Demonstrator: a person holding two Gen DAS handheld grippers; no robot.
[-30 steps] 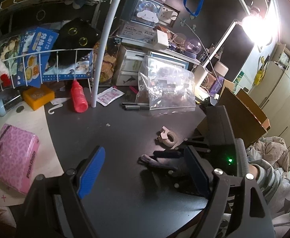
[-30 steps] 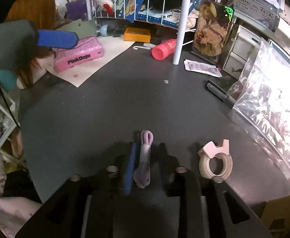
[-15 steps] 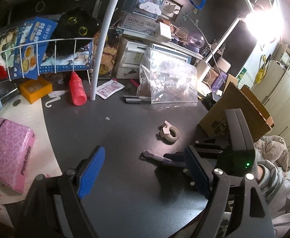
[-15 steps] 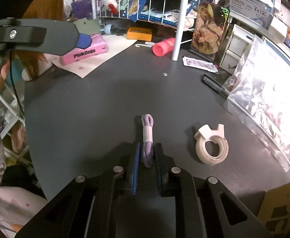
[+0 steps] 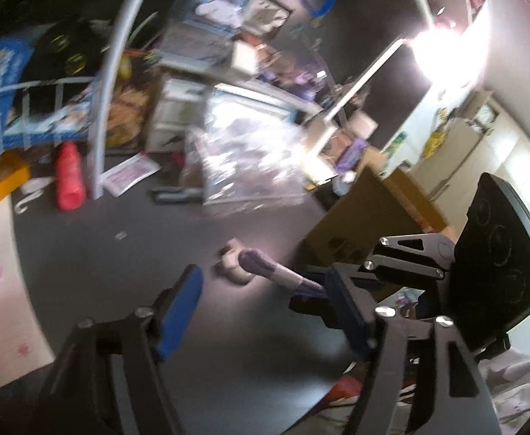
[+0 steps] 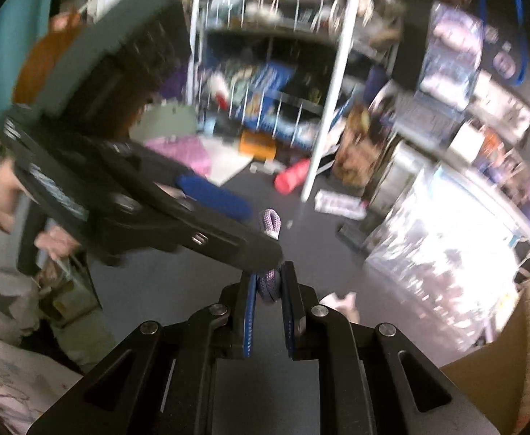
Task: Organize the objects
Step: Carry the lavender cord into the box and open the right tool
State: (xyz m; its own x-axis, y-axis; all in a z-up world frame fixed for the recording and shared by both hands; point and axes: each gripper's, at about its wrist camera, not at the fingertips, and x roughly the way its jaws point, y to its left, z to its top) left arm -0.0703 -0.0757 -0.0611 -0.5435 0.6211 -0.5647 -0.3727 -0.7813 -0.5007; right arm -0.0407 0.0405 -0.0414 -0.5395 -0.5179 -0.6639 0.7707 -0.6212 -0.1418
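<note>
Above the tape roll [image 5: 233, 266], the right gripper [image 6: 269, 286] is clamped on one end of the purple cord bundle [image 6: 269, 223]: light, soft, floppy. Left gripper [image 5: 265, 313] is apart, empty.

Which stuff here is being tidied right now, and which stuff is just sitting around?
Being tidied:
- purple cord bundle, pinched in the right gripper
- left gripper, open, close by

Just sitting around:
- tape roll on the dark table
- red bottle
- clear plastic bag
- orange box
- cardboard box
</note>
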